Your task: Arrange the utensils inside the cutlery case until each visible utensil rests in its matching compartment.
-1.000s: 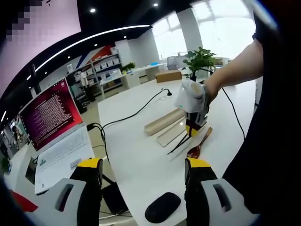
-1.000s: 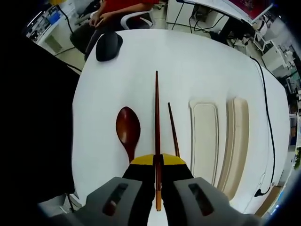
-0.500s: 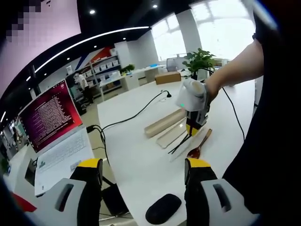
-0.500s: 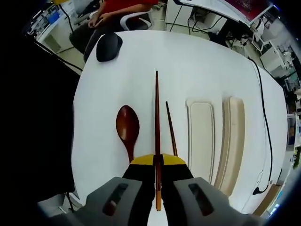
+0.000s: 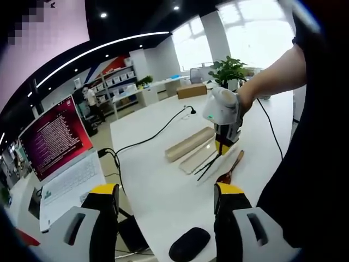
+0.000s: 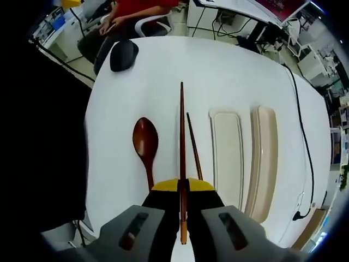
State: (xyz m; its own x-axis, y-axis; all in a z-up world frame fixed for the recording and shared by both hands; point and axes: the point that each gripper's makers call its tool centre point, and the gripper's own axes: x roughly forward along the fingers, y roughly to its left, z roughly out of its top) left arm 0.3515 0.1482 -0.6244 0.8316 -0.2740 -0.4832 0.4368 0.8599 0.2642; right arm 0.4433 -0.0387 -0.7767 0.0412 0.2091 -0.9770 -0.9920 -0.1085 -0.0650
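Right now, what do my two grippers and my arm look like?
The left gripper has grey bodies with black jaws capped in yellow. The right gripper matches: grey, black, yellow tips; seen from the left gripper view, its housing is white and rounded. The arm is bare below a dark sleeve.

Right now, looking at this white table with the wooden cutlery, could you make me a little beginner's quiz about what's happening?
1. True or false: the right gripper is shut on a dark wooden chopstick.
2. Which lies nearer the held chopstick: the second chopstick on the table, or the beige cutlery case?
3. Fill in: the brown wooden spoon lies on the ____, outside the case.

Key
1. True; the jaws clamp it, its tip pointing towards the black computer mouse.
2. The second chopstick.
3. White table.
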